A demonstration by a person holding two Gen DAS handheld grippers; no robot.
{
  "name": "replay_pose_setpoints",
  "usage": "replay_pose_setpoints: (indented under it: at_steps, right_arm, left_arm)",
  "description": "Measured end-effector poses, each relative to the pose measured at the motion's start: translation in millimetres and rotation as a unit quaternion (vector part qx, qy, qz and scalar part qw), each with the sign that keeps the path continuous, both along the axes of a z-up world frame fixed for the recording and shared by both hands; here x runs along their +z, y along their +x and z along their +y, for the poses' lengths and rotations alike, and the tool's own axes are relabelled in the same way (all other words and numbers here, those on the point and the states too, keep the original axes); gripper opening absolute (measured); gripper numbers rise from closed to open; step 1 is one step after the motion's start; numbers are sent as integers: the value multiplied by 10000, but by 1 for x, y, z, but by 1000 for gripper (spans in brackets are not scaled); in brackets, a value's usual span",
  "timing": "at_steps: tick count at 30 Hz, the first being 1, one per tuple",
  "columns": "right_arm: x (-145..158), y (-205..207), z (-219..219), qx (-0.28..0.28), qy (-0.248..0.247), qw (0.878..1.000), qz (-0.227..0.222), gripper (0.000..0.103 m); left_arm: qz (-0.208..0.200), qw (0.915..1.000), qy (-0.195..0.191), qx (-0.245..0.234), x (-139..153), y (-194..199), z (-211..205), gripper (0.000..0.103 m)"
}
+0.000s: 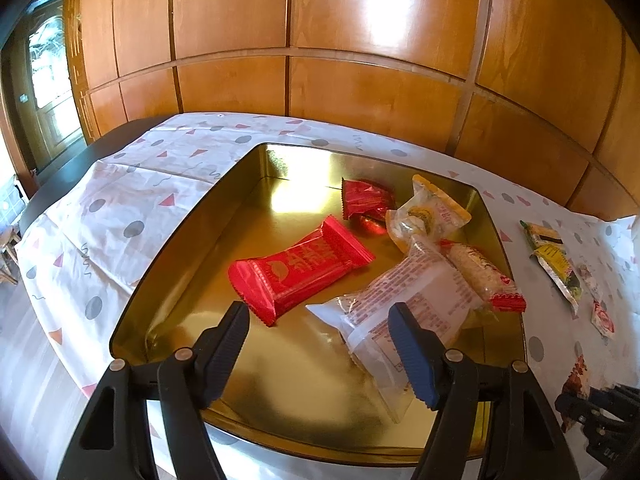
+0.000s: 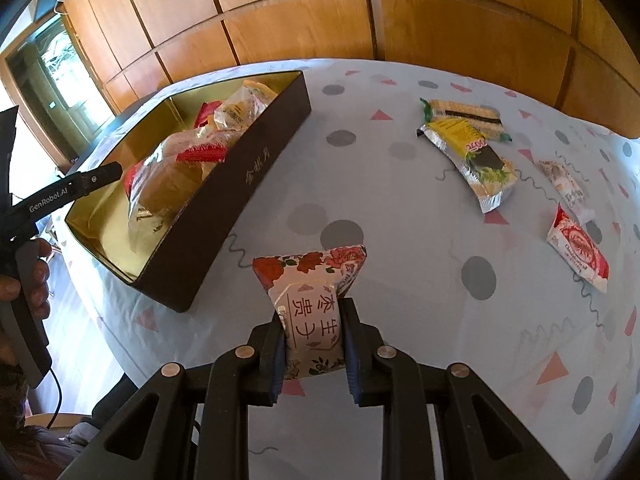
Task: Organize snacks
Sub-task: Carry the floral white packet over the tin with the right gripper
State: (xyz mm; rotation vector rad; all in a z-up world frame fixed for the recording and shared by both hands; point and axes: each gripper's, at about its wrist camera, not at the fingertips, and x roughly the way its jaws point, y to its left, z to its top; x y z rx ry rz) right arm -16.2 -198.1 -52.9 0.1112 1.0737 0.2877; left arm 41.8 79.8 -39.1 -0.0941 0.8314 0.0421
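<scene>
Right gripper (image 2: 313, 334) clamped tight on floral-printed snack packet (image 2: 310, 304), pads pressed against both sides of packet, packet lifted clear of patterned tablecloth (image 2: 400, 220); just left of packet, dark outer wall of gold-lined tin box (image 2: 224, 200); further right on cloth, well apart from box, yellow-and-green sachet (image 2: 472, 156) lying across wafer packet (image 2: 464, 111), then red-and-white packet (image 2: 578, 250) and pale small packet (image 2: 566, 186) near cloth's right edge.

Left gripper (image 1: 320, 320) held with jaws wide apart over near end of box (image 1: 280, 360), nothing pinched between them; right blue-padded finger (image 1: 412, 348) overlapping in view a clear wrapped pastry (image 1: 404, 300), contact not discernible; ahead of fingers, inside box, long red packet (image 1: 300, 268) lying flat on gold floor; beyond, smaller red packet (image 1: 366, 200) near far wall, yellow-trimmed clear packet (image 1: 428, 212) and sesame-coated bar with red end (image 1: 484, 272) along right wall; in right wrist view, a hand (image 2: 28, 276) gripping handle of left gripper at box's left side; wood-panelled wall (image 1: 360, 40) behind table.
</scene>
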Motion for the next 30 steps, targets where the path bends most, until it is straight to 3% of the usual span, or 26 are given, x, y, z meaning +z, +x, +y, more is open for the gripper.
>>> replay_pose_setpoints:
  at_steps: [10, 14, 24, 30]
  right_arm:
    - [-16, 0, -8, -143, 225, 9993, 250, 27]
    - [-17, 1, -15, -194, 486, 9982, 298, 33]
    - [-3, 6, -21, -48, 290, 9995, 108, 36]
    - [-4, 3, -12, 119, 8, 9999, 52, 24]
  left_arm:
    - [34, 10000, -6, -17, -1, -2, 1, 73]
    - [45, 10000, -20, -33, -1, -3, 1, 76]
    - [0, 10000, -44, -72, 2, -5, 0, 77]
    - [-22, 10000, 3, -13, 3, -6, 4, 77]
